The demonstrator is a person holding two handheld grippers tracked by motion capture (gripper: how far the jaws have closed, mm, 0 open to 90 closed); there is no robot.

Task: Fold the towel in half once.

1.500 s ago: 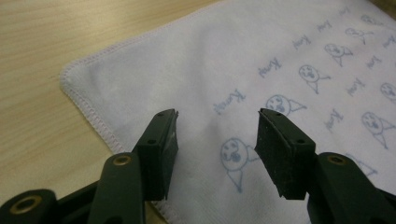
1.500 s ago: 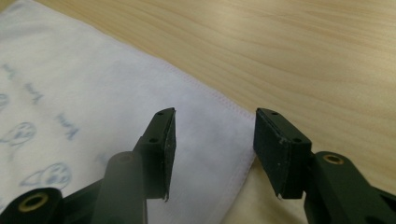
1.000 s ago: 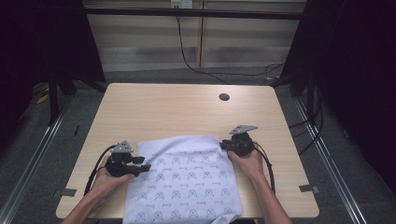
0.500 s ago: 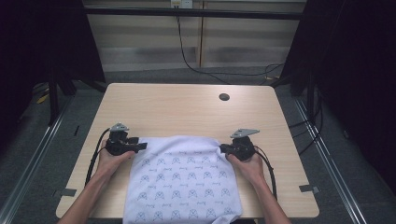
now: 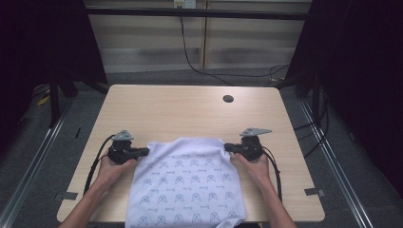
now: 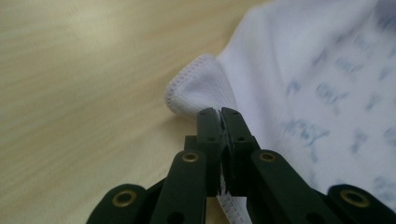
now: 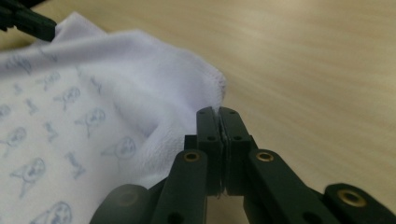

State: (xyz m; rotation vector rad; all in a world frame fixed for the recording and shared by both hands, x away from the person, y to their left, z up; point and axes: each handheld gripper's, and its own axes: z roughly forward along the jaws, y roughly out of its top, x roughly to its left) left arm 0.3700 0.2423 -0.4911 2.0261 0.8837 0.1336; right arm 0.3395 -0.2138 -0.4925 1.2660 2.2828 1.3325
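Observation:
A white cloth (image 5: 190,185) printed with small blue figures lies on the near half of the wooden table (image 5: 180,109) and hangs over its front edge. My left gripper (image 5: 145,152) is at the cloth's far left corner. In the left gripper view its jaws have just been closing and now pinch the stitched hem (image 6: 196,88), with the left gripper (image 6: 220,112) shut on the cloth (image 6: 303,70). My right gripper (image 5: 228,147) is at the far right corner. Its jaws have just been closing too, and the right gripper (image 7: 218,111) grips the cloth (image 7: 93,93) at its edge.
A round dark hole (image 5: 228,99) sits in the tabletop at the far right. Bare wood stretches beyond the cloth to the far edge. Black cables trail from both grippers over the table's sides. The left gripper's jaw tip (image 7: 28,21) shows at the top left of the right gripper view.
My left hand has moved away from me along the cloth's left side to its far corner. The cloth's far edge now spans between the two grippers.

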